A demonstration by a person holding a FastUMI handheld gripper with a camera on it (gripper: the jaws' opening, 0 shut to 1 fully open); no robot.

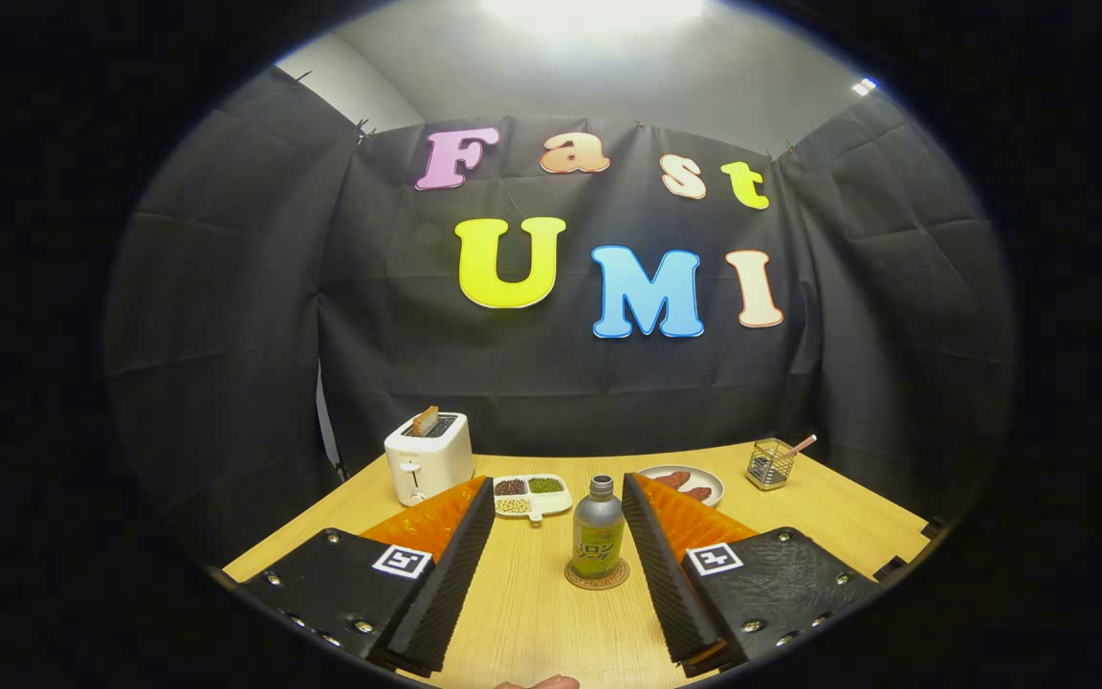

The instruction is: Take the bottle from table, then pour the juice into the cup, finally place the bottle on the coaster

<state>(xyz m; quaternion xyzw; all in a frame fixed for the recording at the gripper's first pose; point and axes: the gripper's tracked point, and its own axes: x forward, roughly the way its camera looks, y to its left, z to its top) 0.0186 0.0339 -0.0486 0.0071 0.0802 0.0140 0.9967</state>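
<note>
A small silver bottle [598, 529] with a grey cap and a yellow-green label stands upright on a round cork coaster [597, 575] on the wooden table [541, 612]. My gripper [559, 498] is open, its two fingers spread wide to either side of the bottle. The bottle stands between the fingers, nearer the right one, and neither finger touches it. No cup can be made out.
A white toaster [429, 456] with a slice in it stands at the back left. A divided white dish [532, 496] of beans lies beyond the fingers. A plate [683, 481] of food and a wire holder [770, 464] sit at the back right.
</note>
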